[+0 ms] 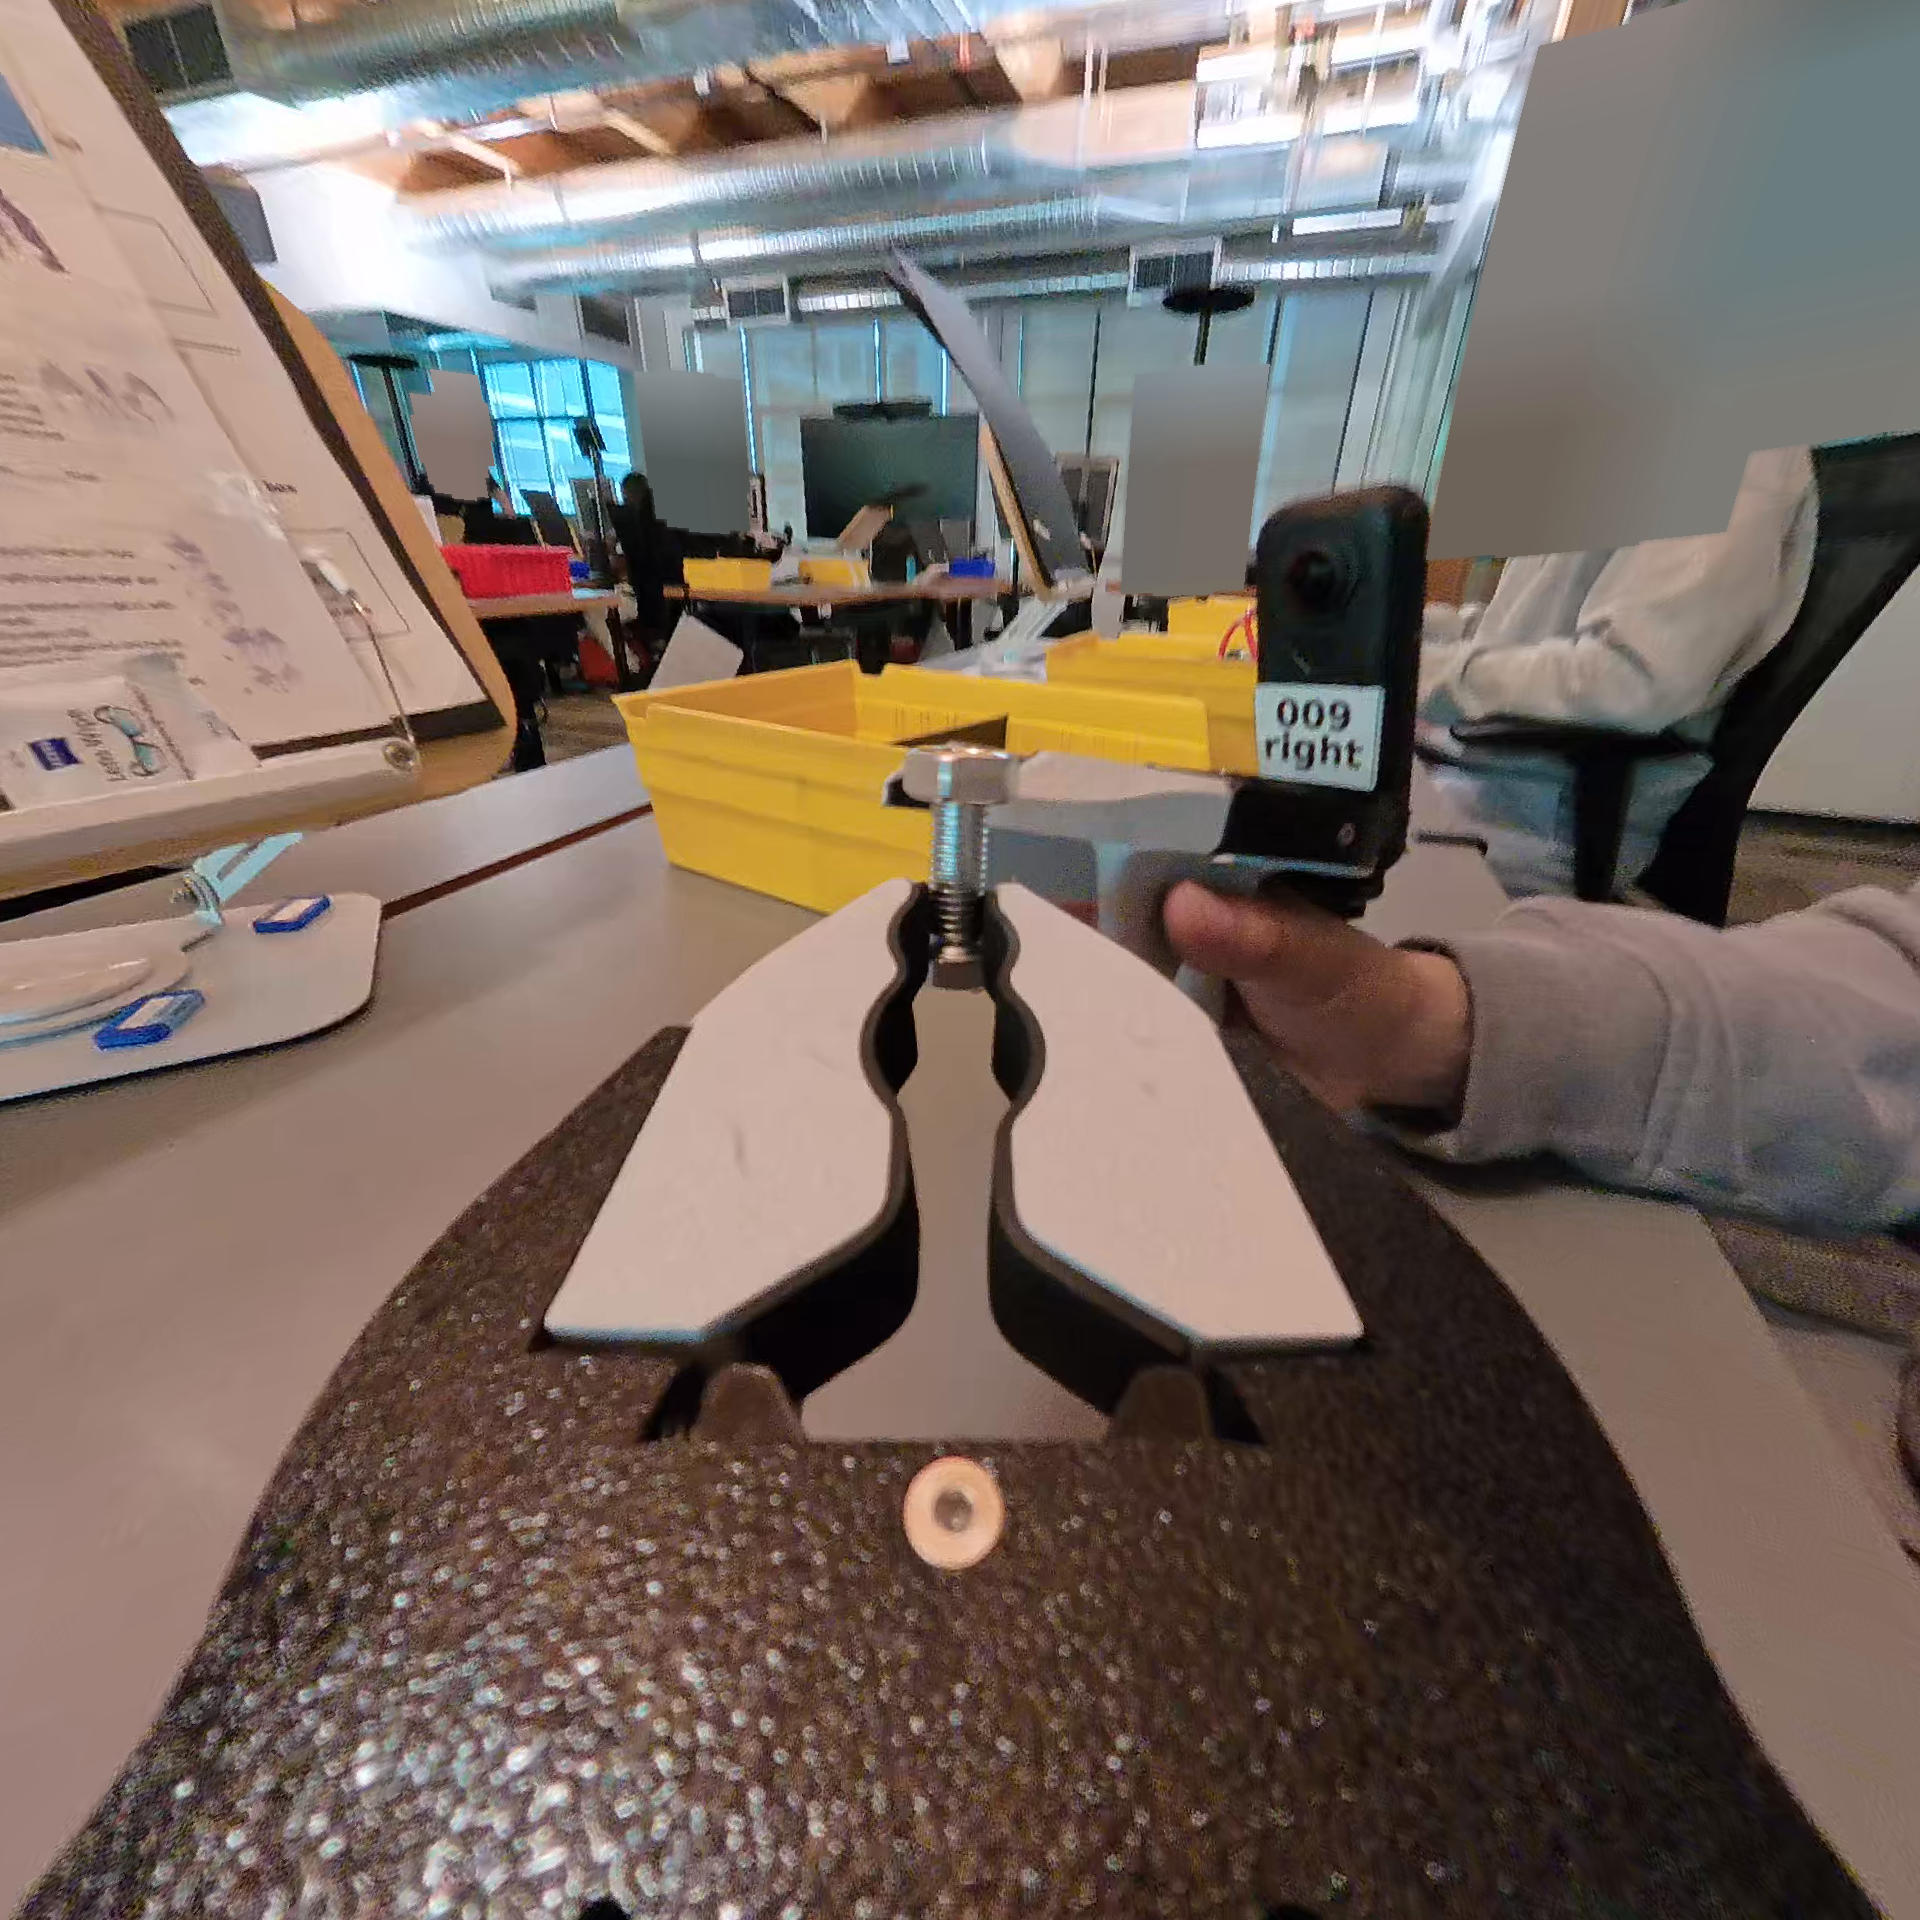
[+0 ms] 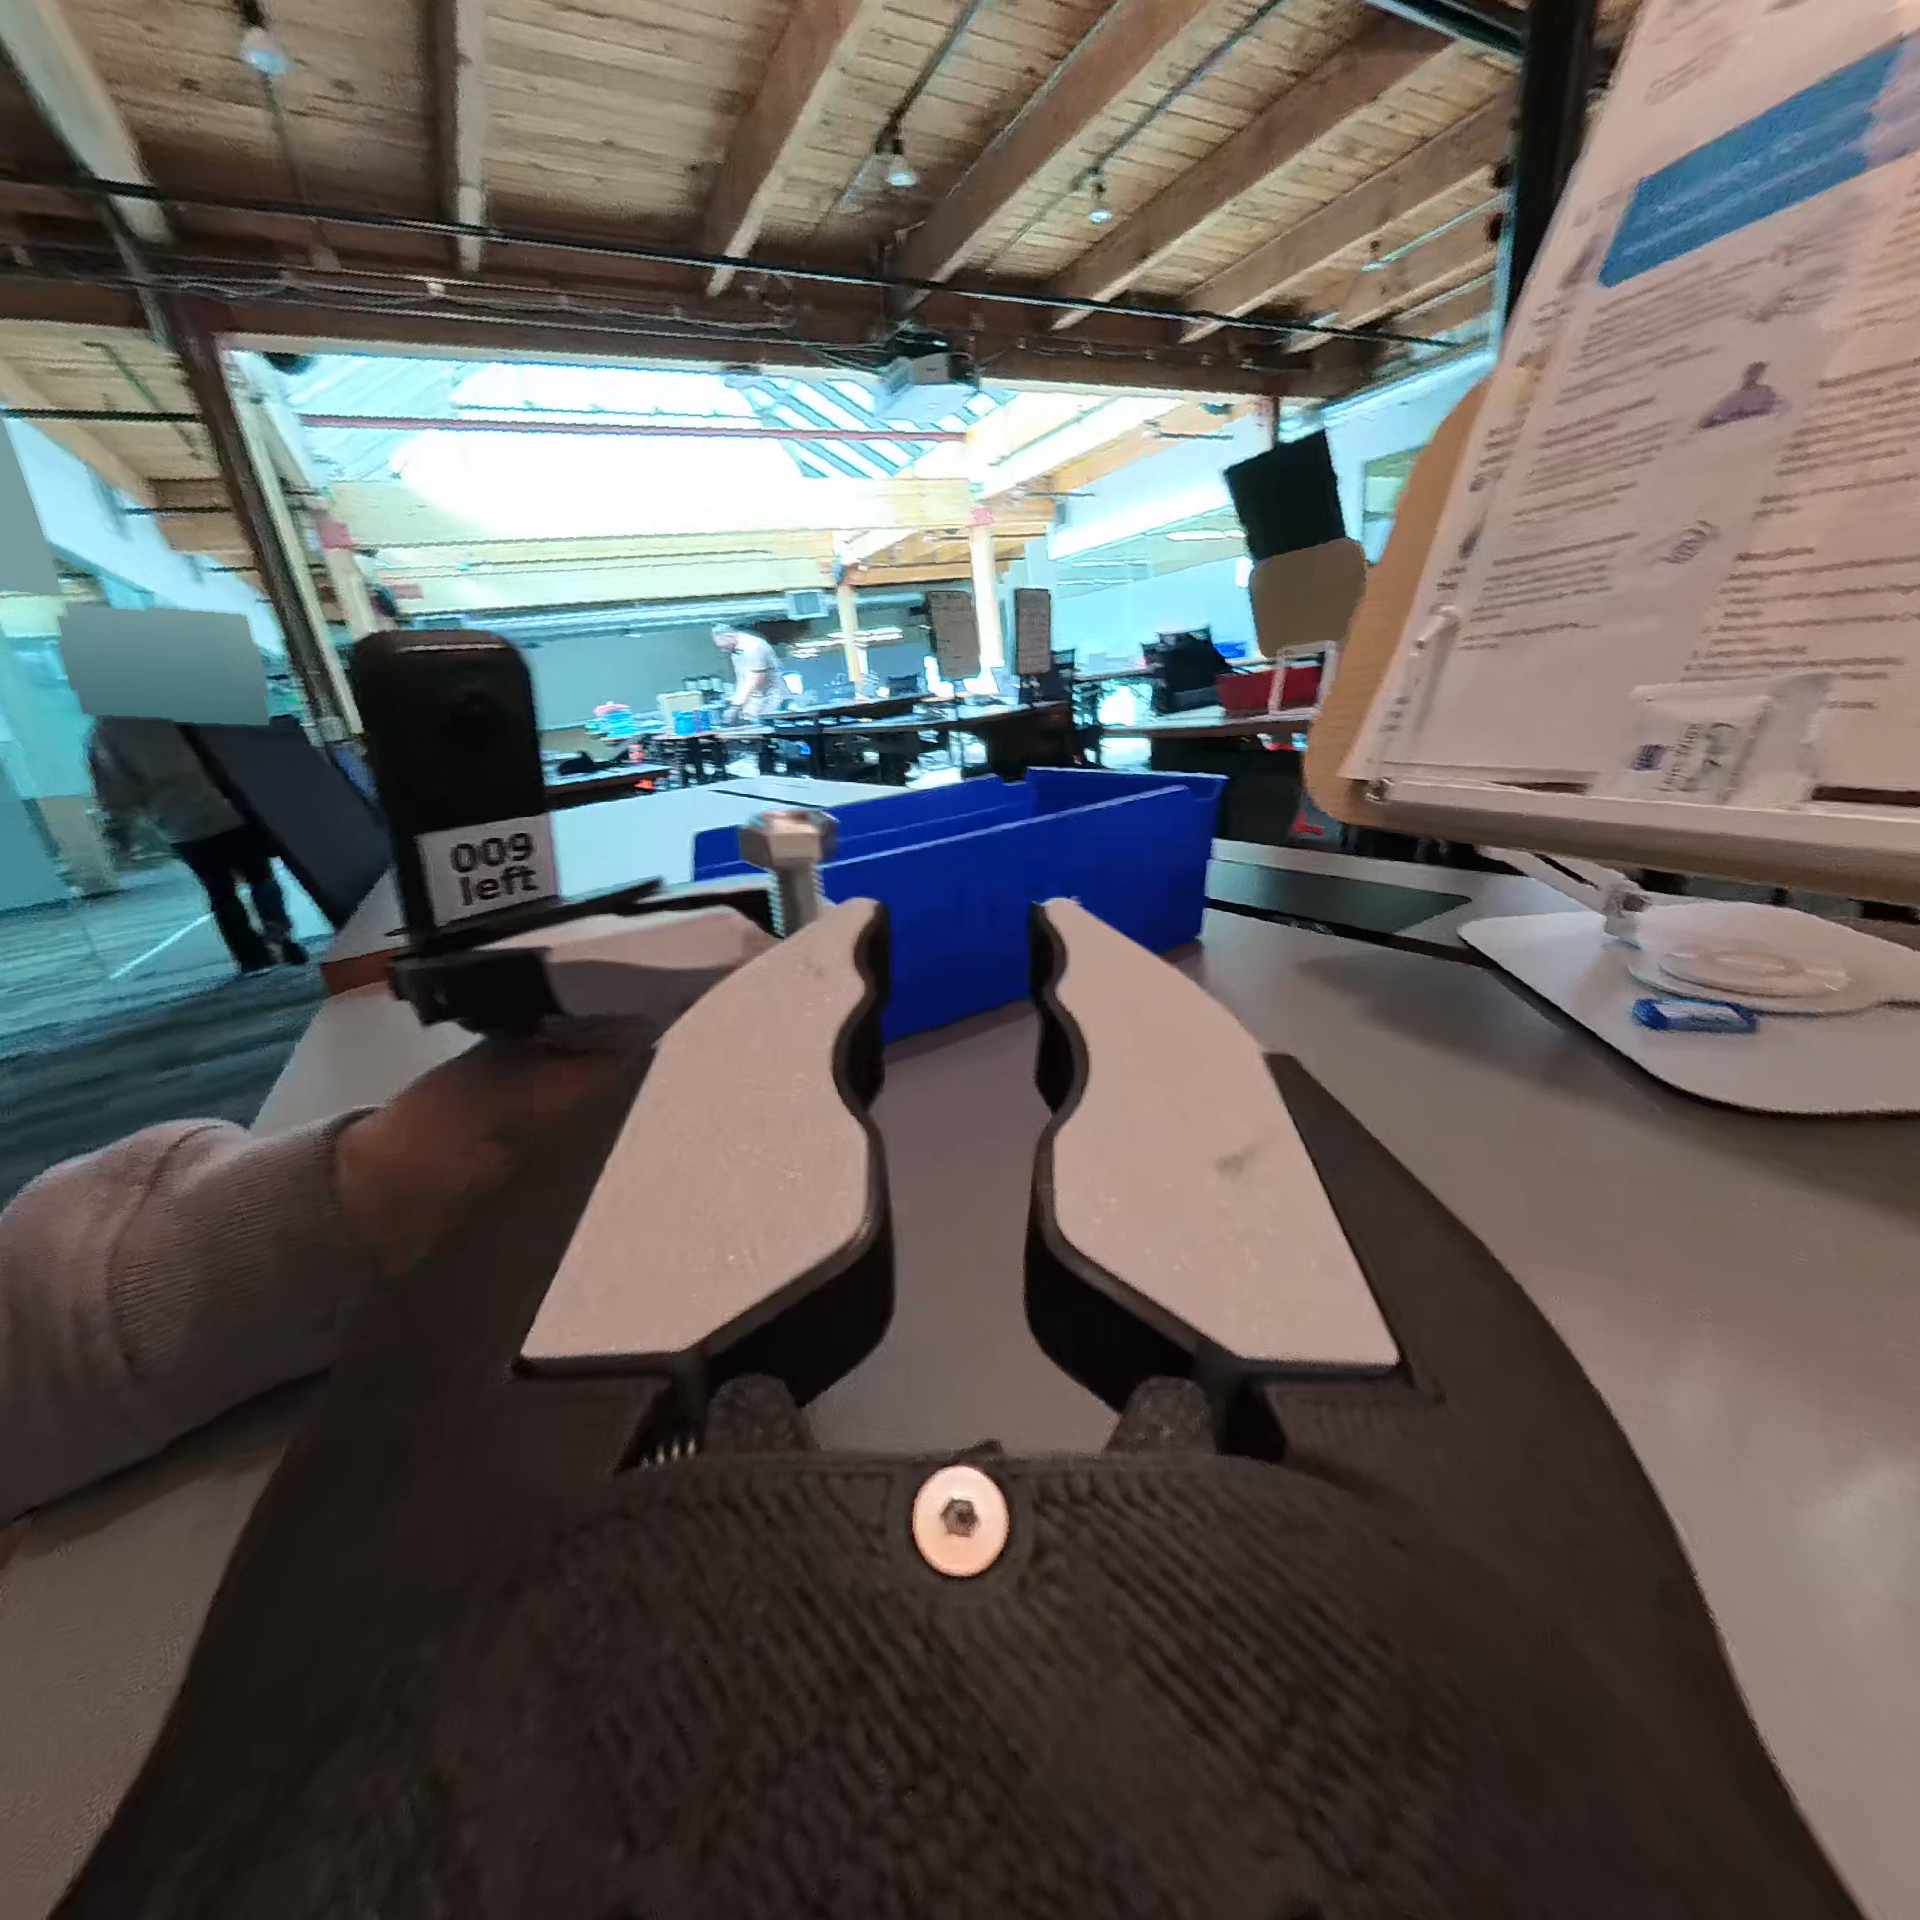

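Observation:
My left gripper (image 1: pixel 956 914) is shut on the threaded shank of a silver hex bolt (image 1: pixel 958 831). The bolt stands upright with its head above the fingertips, over the grey table (image 1: pixel 416 1143). The right gripper's pale fingers (image 1: pixel 1101 784) reach in from the right at the height of the bolt's head, held by a hand (image 1: pixel 1320 997). In the right wrist view, my right gripper (image 2: pixel 956 925) is open with nothing between its fingers. The bolt (image 2: pixel 787 852) stands just left of its left fingertip (image 2: pixel 831 935).
A yellow bin (image 1: pixel 790 769) stands behind the bolt in the left wrist view. A blue bin (image 2: pixel 997 873) stands ahead of the right gripper. A document stand (image 2: pixel 1662 520) on a white base (image 2: pixel 1683 1039) is at the right. A seated person (image 1: pixel 1621 644) is nearby. My two grippers' fingertips are within a few centimetres of each other.

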Tool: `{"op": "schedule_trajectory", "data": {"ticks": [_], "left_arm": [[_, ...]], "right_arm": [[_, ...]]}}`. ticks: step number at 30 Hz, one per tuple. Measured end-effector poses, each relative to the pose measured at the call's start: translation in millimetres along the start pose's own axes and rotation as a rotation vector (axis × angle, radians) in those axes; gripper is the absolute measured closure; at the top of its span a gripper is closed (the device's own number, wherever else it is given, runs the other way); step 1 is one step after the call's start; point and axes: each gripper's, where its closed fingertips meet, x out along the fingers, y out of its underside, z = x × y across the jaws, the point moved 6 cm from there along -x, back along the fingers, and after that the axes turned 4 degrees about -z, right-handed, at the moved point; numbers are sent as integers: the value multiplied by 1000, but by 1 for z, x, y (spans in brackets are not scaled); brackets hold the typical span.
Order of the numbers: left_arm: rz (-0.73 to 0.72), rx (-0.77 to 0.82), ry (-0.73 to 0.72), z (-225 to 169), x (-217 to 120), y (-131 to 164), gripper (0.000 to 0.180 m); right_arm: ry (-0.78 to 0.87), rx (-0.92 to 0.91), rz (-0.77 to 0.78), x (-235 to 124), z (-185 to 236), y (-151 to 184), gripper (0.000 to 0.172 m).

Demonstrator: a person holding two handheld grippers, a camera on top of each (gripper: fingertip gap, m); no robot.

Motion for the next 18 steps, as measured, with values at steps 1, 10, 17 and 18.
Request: {"op": "schedule_trajectory", "data": {"ticks": [1,10,17,18], "left_arm": [[-7,-11,-6,2,-1,0,172],[105,89,-7,-8,9,9,172],[102,91,-38,-5,8,8,172],[82,78,-45,-2,5,6,172]], "right_arm": [[16,14,8,-1,-3,0,135],[-135,-5,-23,5,20,-1,132],[-75,39,-3,3,7,0,131],[-45,45,-1,3,3,0,130]]}}
